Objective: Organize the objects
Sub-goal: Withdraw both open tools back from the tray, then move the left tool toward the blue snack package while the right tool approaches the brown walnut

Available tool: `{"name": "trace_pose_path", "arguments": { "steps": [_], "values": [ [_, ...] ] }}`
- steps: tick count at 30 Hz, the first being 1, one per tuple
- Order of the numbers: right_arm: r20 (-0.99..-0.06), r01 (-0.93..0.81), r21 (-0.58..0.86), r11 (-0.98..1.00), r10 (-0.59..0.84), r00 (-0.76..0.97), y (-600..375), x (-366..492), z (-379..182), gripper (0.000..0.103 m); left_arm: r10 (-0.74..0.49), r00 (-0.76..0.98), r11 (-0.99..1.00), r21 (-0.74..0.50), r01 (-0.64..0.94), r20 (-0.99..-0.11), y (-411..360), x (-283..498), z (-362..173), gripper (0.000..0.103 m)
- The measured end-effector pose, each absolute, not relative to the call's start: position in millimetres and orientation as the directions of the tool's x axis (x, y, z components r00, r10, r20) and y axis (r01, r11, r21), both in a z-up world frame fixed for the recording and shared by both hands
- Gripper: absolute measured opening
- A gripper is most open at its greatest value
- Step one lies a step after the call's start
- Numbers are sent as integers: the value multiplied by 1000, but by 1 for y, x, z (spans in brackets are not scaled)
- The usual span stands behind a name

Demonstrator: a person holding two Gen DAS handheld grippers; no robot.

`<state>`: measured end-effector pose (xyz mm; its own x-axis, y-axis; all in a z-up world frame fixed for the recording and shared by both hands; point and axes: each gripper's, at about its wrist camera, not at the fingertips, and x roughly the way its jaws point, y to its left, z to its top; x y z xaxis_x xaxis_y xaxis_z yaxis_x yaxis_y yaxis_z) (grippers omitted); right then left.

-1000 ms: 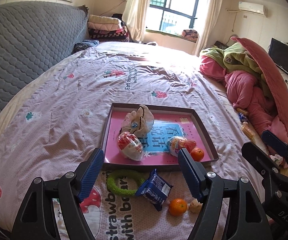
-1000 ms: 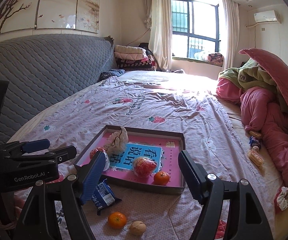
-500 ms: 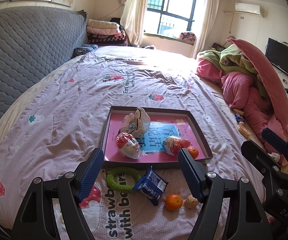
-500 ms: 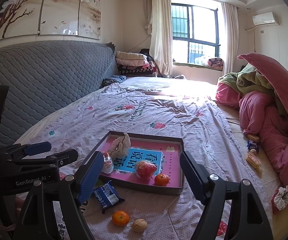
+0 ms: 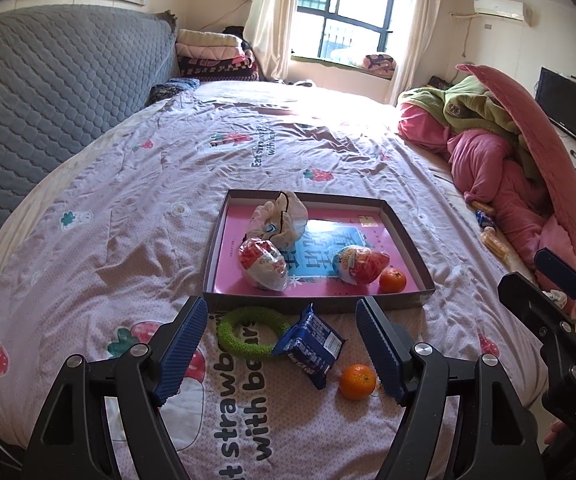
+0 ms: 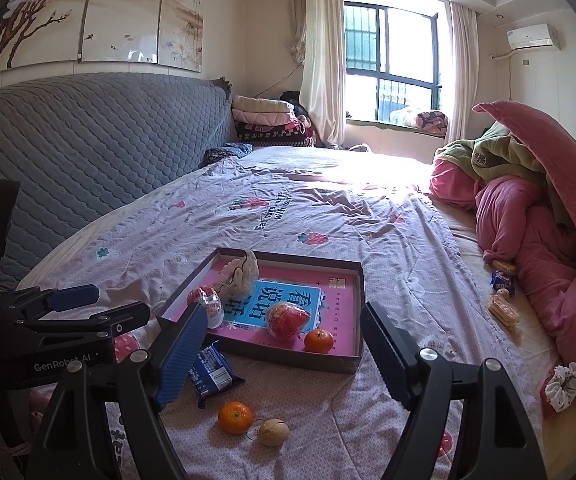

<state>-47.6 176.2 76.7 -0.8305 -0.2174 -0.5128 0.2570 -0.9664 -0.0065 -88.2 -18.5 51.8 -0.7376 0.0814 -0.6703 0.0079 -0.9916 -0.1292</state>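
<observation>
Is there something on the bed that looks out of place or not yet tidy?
Yes. Four things lie loose on the bedcover in front of the tray: a green ring, a blue snack packet, an orange and a walnut-like ball. More snacks lie by the pink blankets.

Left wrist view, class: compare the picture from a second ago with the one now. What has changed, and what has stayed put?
The left gripper has pulled back slightly, so the tray sits higher in view. Nothing was grasped or released; both grippers are empty. The green ring, blue packet and orange lie unmoved.
</observation>
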Motion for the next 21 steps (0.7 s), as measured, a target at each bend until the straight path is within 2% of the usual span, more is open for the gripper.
{"name": "trace_pose_path", "arguments": {
  "steps": [21],
  "values": [
    [-591, 261, -37, -965, -190, -784, 182, -35, 27, 78, 79, -677, -996, -91, -17, -732, -5, -78, 9, 78]
  ]
}}
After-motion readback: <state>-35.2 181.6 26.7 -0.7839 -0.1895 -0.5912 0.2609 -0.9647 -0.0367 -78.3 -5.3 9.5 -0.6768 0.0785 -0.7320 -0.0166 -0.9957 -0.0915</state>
